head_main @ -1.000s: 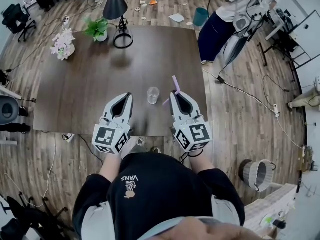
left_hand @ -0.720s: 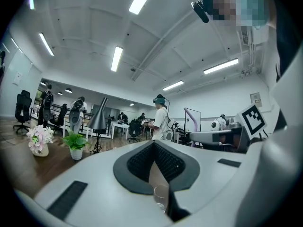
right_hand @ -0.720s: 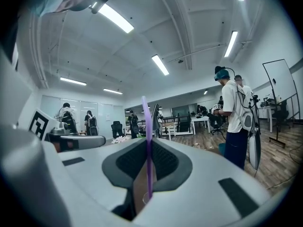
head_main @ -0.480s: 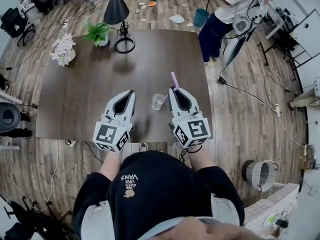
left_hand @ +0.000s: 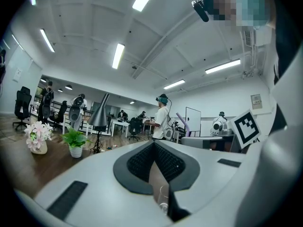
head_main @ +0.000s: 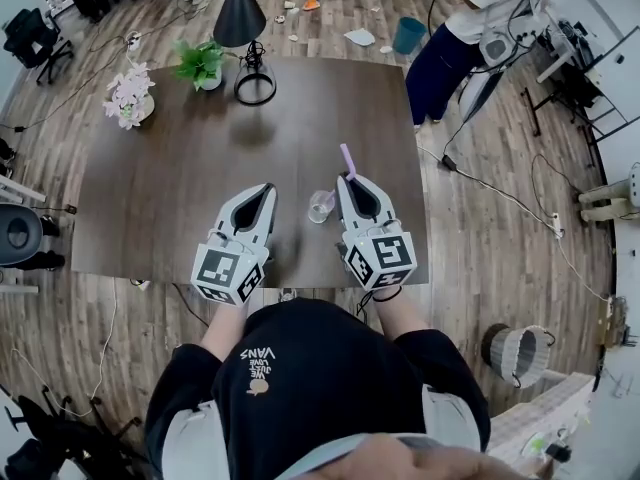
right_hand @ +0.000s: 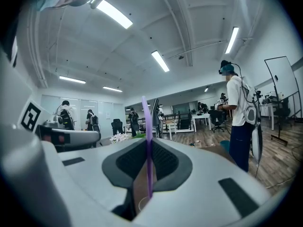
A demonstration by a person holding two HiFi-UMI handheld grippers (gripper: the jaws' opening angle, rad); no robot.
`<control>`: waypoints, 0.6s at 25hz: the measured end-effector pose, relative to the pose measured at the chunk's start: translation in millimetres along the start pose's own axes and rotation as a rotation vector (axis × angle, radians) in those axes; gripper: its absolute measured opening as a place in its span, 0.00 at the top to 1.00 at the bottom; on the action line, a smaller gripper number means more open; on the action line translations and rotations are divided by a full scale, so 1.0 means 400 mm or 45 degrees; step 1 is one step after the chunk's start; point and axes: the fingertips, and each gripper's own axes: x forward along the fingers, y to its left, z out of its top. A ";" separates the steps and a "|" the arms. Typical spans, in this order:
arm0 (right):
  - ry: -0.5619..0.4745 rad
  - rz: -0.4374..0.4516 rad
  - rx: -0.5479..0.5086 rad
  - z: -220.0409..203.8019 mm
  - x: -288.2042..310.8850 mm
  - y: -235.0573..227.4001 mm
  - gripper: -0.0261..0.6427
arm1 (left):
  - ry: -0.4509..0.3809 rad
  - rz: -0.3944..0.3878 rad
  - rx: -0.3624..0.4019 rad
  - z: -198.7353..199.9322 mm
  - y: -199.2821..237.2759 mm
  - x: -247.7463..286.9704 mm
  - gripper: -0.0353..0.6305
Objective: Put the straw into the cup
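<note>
A clear plastic cup stands on the dark table near its front edge, between my two grippers. My right gripper is just right of the cup and shut on a purple straw. The straw sticks up and away past the jaw tips. In the right gripper view the straw runs upright between the pads of the right gripper, with the cup rim below. My left gripper hovers left of the cup, jaws together and empty. Under the left gripper the cup shows through the gap.
At the table's far edge are a black lamp, a green plant and a flower vase. A person stands beyond the far right corner, near a teal bin. A wicker basket sits on the floor at the right.
My right gripper has drifted with the straw closer to the cup. The straw's lower end, seen beside the cup a second ago, is now hidden. The left gripper shifted slightly.
</note>
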 end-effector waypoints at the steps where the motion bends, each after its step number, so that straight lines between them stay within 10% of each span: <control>1: 0.006 0.000 0.001 -0.007 0.003 0.001 0.90 | 0.003 0.002 -0.002 -0.005 0.002 -0.002 0.93; 15: 0.125 -0.028 -0.005 -0.141 0.029 -0.003 0.90 | 0.033 0.041 -0.030 -0.041 0.015 -0.025 0.93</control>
